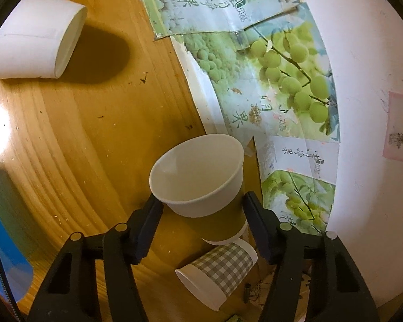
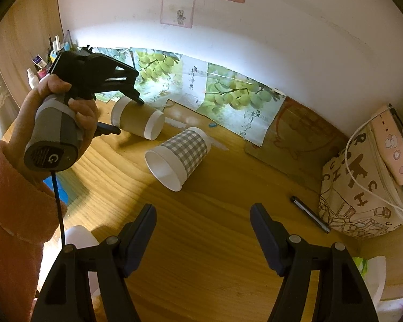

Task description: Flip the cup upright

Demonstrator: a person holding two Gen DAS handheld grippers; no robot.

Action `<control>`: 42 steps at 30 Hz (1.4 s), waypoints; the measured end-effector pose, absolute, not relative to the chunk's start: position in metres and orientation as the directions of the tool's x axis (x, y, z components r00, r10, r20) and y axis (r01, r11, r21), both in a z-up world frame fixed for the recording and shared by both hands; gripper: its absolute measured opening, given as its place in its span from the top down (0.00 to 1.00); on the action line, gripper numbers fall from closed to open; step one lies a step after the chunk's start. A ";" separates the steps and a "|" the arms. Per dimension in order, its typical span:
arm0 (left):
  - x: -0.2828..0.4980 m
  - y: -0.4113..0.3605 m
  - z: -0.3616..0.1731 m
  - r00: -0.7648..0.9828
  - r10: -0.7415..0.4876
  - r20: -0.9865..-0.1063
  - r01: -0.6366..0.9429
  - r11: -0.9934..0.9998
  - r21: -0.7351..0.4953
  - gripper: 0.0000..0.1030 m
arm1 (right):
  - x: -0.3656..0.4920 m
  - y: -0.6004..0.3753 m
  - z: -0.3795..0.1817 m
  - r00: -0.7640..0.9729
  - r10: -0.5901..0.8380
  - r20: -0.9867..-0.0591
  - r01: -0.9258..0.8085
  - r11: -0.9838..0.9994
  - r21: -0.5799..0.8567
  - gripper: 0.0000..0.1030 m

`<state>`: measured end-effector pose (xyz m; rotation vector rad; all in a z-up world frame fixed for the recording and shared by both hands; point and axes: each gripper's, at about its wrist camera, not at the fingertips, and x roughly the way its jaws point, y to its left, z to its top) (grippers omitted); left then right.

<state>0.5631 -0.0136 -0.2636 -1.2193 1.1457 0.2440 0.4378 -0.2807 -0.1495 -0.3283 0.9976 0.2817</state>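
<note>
A brown-banded white paper cup (image 1: pixel 201 185) lies on its side between the fingers of my left gripper (image 1: pixel 201 209), which is closed on its body; it also shows in the right wrist view (image 2: pixel 138 122) under the left gripper (image 2: pixel 126 112). A grey checked paper cup (image 1: pixel 217 273) lies on its side just behind it, mouth toward the right camera (image 2: pixel 178 158). A plain white cup (image 1: pixel 32 40) lies on its side at far left. My right gripper (image 2: pixel 202 230) is open and empty, above the wooden desk (image 2: pixel 201 241) in front of the checked cup.
Green grape-print cardboard (image 1: pixel 268 80) leans along the white wall. A patterned pouch (image 2: pixel 362 187) with a phone (image 2: pixel 392 145) and cable sits at right, a pen (image 2: pixel 309 213) beside it. Bottles (image 2: pixel 40 67) stand at back left. A blue item (image 1: pixel 2 255) lies at the desk's left.
</note>
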 end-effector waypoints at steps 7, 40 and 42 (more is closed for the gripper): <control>0.559 -0.011 -0.248 0.477 -0.404 -0.781 -0.652 0.434 -0.622 0.39 | 0.433 -0.277 -0.145 0.527 0.101 -0.844 -0.385 0.913 -0.131 0.29; 0.460 -0.019 -0.159 0.266 -0.386 -0.883 -0.343 0.819 -0.461 0.39 | 0.357 -0.251 -0.129 0.615 0.231 -0.754 -0.376 0.926 -0.022 0.29; 0.453 -0.021 -0.157 0.244 -0.388 -0.889 -0.308 0.838 -0.451 0.39 | 0.348 -0.247 -0.130 0.621 0.233 -0.749 -0.367 0.930 -0.014 0.29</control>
